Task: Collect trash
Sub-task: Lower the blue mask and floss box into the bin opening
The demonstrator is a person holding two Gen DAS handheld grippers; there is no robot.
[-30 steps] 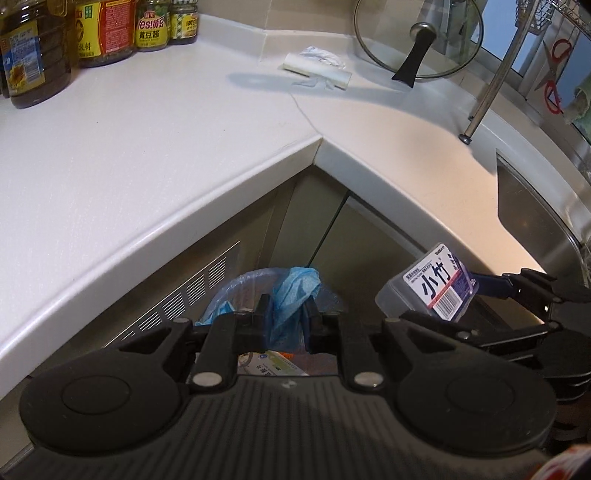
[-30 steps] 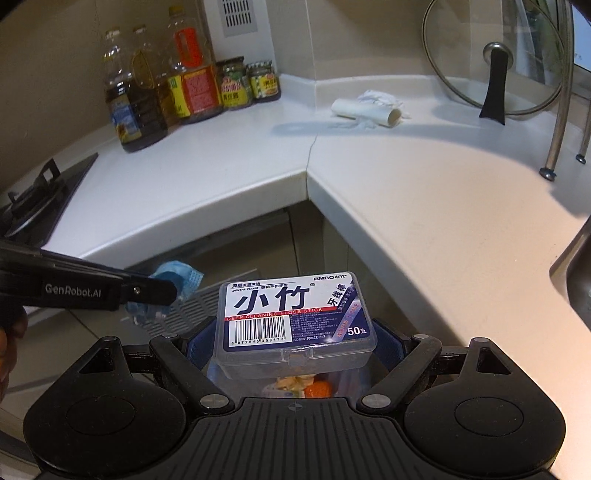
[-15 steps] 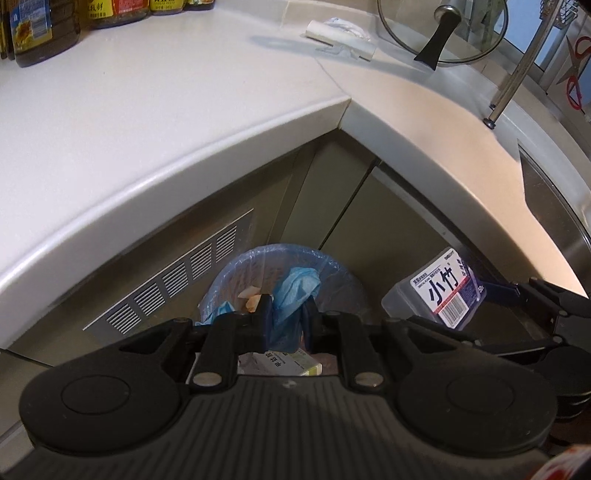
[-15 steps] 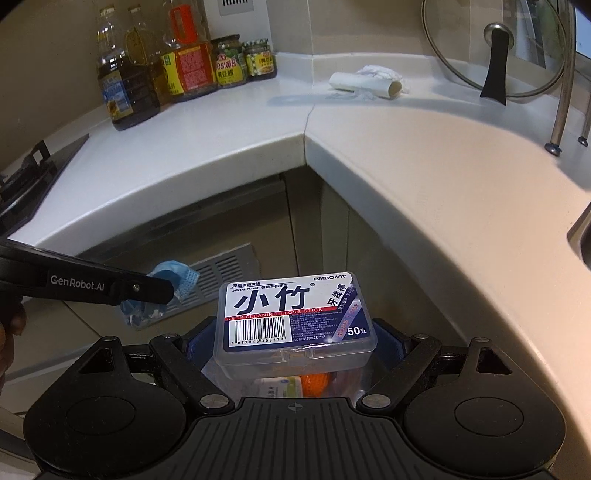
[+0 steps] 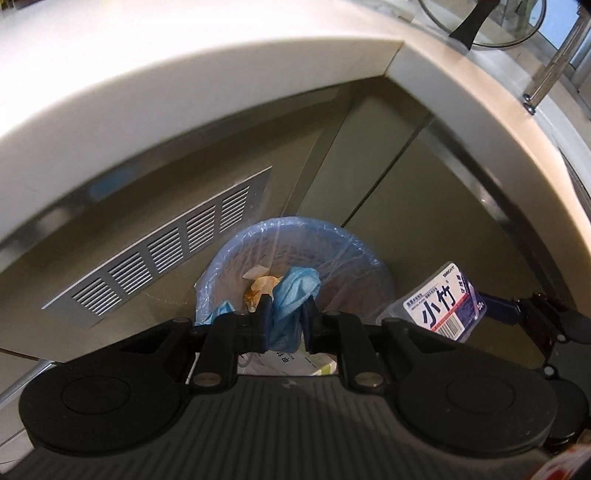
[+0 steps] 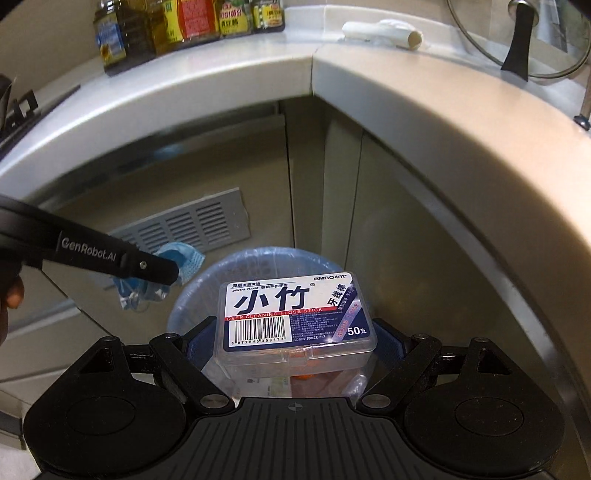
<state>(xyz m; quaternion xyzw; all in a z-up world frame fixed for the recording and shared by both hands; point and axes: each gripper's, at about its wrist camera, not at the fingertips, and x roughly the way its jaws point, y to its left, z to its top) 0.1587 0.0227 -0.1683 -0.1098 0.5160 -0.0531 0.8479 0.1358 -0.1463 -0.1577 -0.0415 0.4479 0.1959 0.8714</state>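
My left gripper (image 5: 285, 317) is shut on a crumpled blue face mask (image 5: 293, 291) and holds it above the trash bin (image 5: 332, 240), which has a blue liner and waste inside. The mask also shows in the right wrist view (image 6: 181, 258), left of the bin (image 6: 258, 258). My right gripper (image 6: 295, 339) is shut on a clear plastic floss-stick box (image 6: 295, 317) with a blue and white label, held over the bin's near side. The box also shows in the left wrist view (image 5: 439, 306), right of the bin.
The white corner countertop (image 6: 443, 103) overhangs the bin. On it lie a white paper roll (image 6: 380, 31), oil bottles and jars (image 6: 184, 22) and a glass pot lid (image 6: 517, 40). A vent grille (image 5: 162, 251) is in the cabinet panel behind the bin.
Both grippers have moved down from counter height to below the counter edge, closer to the bin. Each still holds its item.
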